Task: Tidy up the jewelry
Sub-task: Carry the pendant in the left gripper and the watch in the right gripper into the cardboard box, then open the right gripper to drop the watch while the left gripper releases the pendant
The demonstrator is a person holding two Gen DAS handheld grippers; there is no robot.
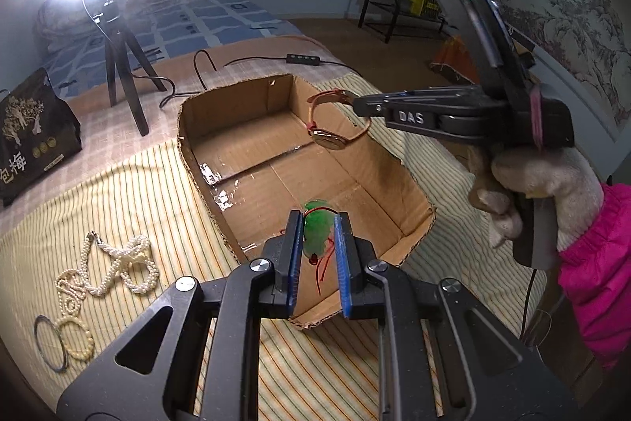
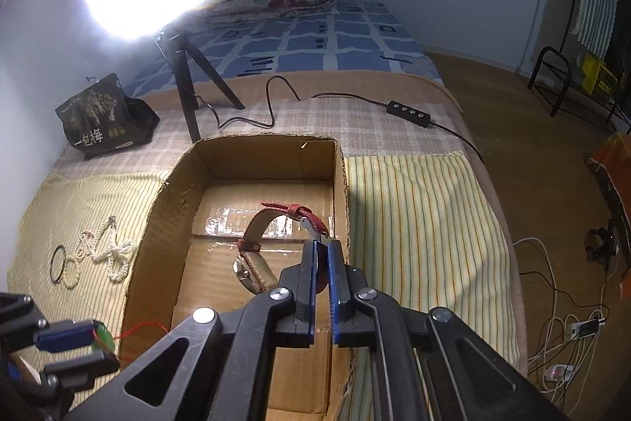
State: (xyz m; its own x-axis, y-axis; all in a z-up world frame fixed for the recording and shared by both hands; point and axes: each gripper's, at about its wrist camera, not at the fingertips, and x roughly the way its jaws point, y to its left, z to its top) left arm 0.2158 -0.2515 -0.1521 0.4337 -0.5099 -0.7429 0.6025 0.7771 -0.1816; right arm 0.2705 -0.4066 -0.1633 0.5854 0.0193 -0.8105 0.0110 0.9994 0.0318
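Both grippers holding jewelry over the cardboard box [image 2: 252,160].
The left gripper [image 1: 318,223] is clamping a green pendant [image 1: 315,231] between its pads; the right gripper [image 2: 324,247] is pinching a watch [image 2: 252,263] by its red strap, dial hanging below its tips.

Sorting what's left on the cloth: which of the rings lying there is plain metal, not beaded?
The thin dark bangle, outermost at the cloth's edge. The bracelet touching it and the pearl strands beyond are all cream beads.
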